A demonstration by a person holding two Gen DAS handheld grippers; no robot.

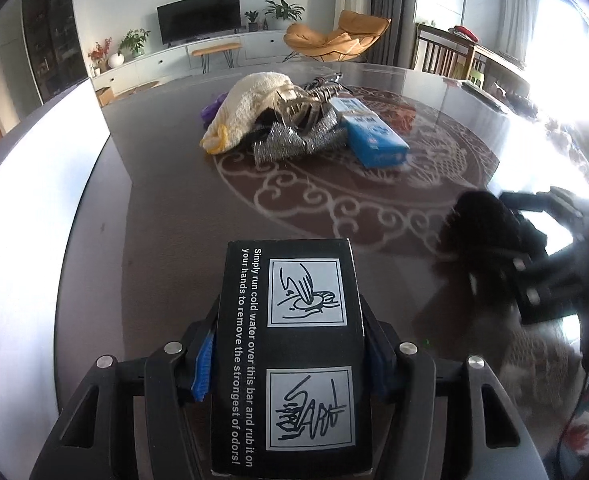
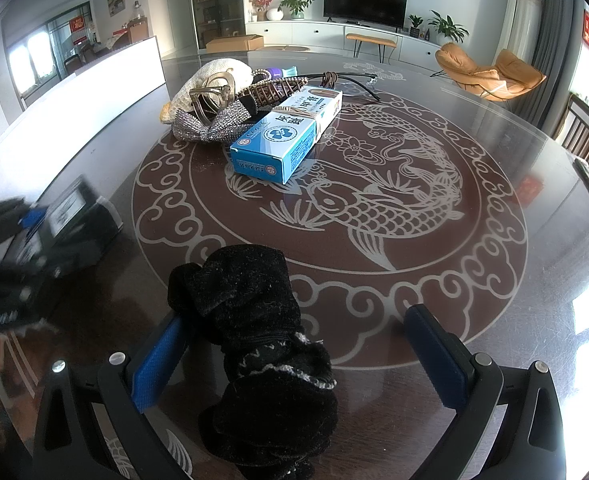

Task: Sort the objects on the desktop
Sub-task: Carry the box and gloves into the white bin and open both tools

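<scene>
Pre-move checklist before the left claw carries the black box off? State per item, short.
1. Left claw pads on both sides of the black printed cardboard box: ok, pads look pressed to it.
2. Box seated square between the fingers: ok.
3. Box lifted off the dark glass-topped table: cannot tell.
4. Right claw free of load: ok, jaws wide open, the black knitted fabric bundle lies between them ungripped.
5. Clearance between the two claws: ok, they are apart.
6. Remaining pile undisturbed, blue and white carton beside the cream knitted cloth: ok.
</scene>
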